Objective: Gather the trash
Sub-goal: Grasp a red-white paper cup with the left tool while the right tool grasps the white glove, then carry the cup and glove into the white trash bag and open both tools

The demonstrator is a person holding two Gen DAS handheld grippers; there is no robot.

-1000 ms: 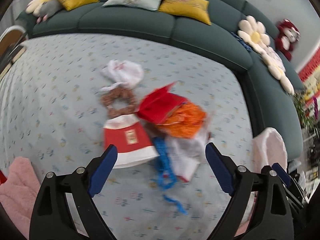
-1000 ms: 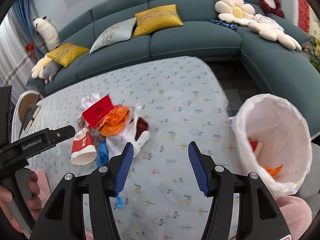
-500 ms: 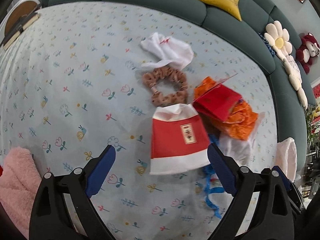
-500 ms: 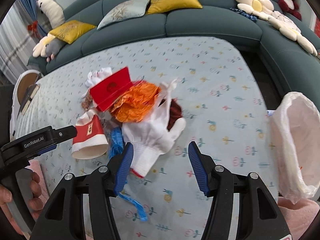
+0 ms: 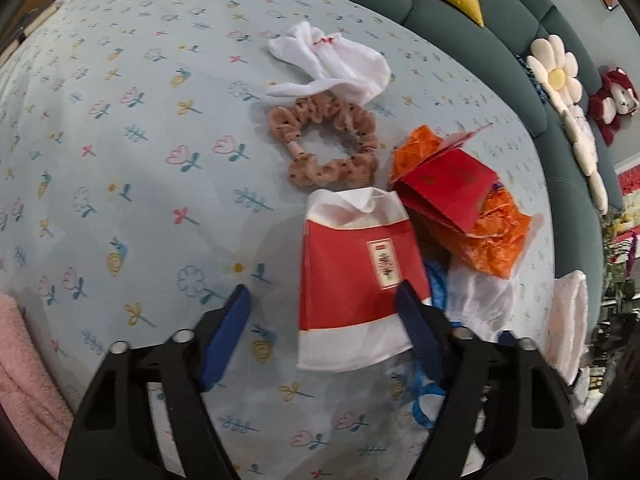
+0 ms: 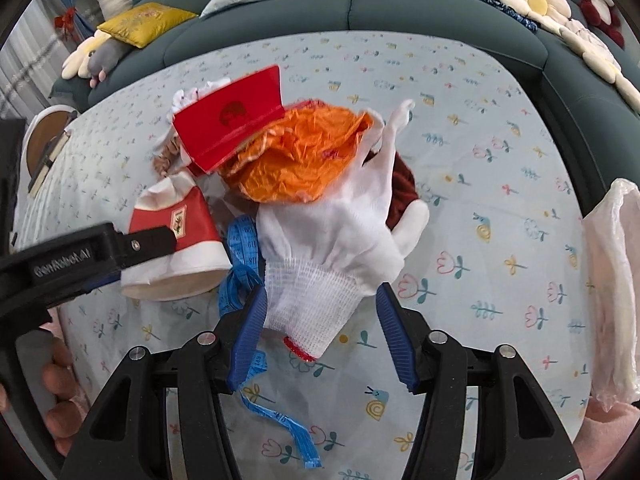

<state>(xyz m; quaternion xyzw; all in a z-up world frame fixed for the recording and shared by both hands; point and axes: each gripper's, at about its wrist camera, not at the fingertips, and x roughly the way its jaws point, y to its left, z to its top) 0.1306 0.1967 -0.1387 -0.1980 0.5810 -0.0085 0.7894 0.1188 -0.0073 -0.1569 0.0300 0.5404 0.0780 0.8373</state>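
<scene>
Left wrist view: left claw (image 5: 322, 312) spread wide and empty, hovering low over the table (image 5: 120, 168), its right finger just overlapping the edge of the flattened red-and-white cup (image 5: 352, 280). Nothing gripped. Beyond the cup, a pink scrunchie (image 5: 324, 144) touching a white cloth (image 5: 332, 64); to the right, a red envelope (image 5: 452, 188) lying on crumpled orange plastic (image 5: 496, 236), with a white glove (image 5: 476, 296) and a strip of blue tape (image 5: 434, 280) tucked below. At the far right edge, a sliver of the white bag (image 5: 568, 328), well apart from the pile.

Right wrist view: right claw (image 6: 320, 330) likewise open, its fingers straddling the knit cuff of the glove (image 6: 332, 236) without pinching it (a gap shows on the right side; on the left, too close to call). Blue tape (image 6: 244, 248) trailing under the glove and out toward the claw. Orange plastic (image 6: 296, 164) and red envelope (image 6: 232, 120) heaped behind, cup (image 6: 176, 240) at left, partly hidden by the left claw (image 6: 148, 240) reaching in. Bag (image 6: 612, 280) at the right rim, contents hidden from this angle.

Judging by the heap: nearly everything visible left to collect, namely cup, glove, tape, plastic, envelope, perhaps scrunchie and cloth too. Both claws poised for a pick, cup on the left and glove on the right, neither pick made yet. Carry to the bag yet to come for each piece.
</scene>
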